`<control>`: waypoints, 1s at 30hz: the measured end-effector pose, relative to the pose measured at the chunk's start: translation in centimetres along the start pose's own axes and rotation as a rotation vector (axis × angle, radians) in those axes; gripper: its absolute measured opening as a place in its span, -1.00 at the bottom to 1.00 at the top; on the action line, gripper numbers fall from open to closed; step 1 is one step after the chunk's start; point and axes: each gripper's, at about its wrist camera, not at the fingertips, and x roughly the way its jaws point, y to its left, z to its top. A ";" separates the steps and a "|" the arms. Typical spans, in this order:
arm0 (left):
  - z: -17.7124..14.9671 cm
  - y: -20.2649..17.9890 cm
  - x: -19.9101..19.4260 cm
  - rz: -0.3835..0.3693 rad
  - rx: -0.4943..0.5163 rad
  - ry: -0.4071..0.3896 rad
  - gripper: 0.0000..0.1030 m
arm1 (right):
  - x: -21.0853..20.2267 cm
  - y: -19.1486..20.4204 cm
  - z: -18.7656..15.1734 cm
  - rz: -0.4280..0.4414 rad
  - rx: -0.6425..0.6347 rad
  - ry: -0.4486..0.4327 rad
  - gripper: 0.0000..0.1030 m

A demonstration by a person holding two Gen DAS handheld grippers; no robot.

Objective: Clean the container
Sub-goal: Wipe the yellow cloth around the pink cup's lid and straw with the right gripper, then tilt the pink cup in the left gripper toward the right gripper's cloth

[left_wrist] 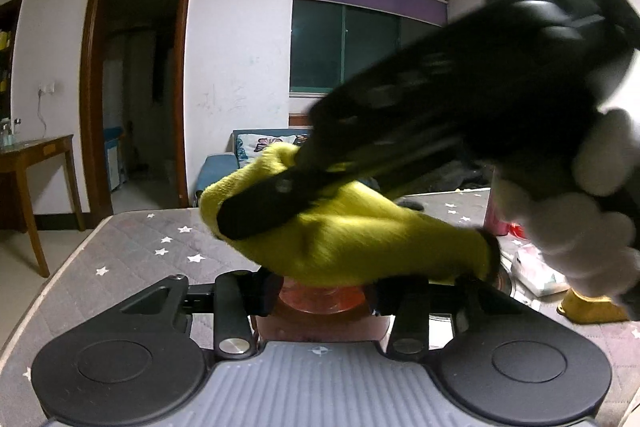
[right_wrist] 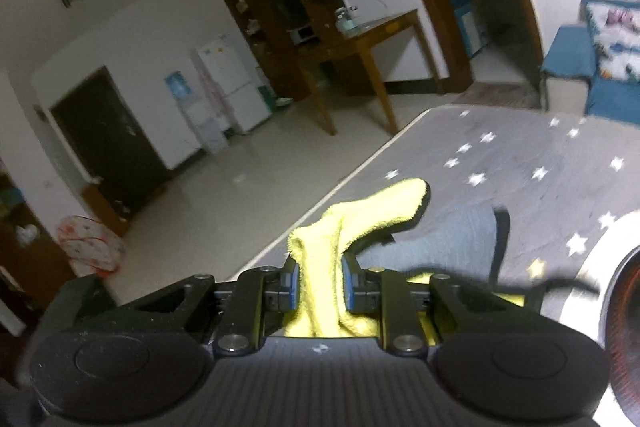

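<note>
Wiping is judged to be under way: a yellow cloth [right_wrist: 320, 291] is pinched tight in the right gripper [right_wrist: 319, 285] and draped over the mouth of a reddish translucent container [left_wrist: 320, 301]. That container is clamped, closed-jawed, in the left gripper [left_wrist: 320, 297], above the near edge of a star-patterned mattress [left_wrist: 132, 247]. The cloth lies directly over the opening; contents cannot be told.
</note>
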 end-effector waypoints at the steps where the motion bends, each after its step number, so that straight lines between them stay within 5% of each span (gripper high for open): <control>1: 0.0 0.0 0.0 -0.002 0.002 0.000 -0.13 | 0.1 0.0 0.1 -0.021 -0.003 -0.011 -0.63; 11: 0.0 0.3 0.3 0.008 -0.002 0.000 -0.14 | -0.7 -6.9 -1.3 -0.124 0.259 -0.095 -0.63; 19: 0.0 0.5 0.4 0.010 -0.011 0.001 -0.08 | -1.3 -12.3 -5.8 -0.080 0.485 -0.088 -0.63; 24: -0.1 0.0 0.2 0.035 0.004 -0.008 0.41 | -1.0 -13.1 -8.4 -0.140 0.451 -0.035 -0.62; 30: -0.1 -0.4 0.5 0.055 0.009 -0.005 0.73 | -1.6 -10.9 -9.9 -0.205 0.319 -0.008 -0.51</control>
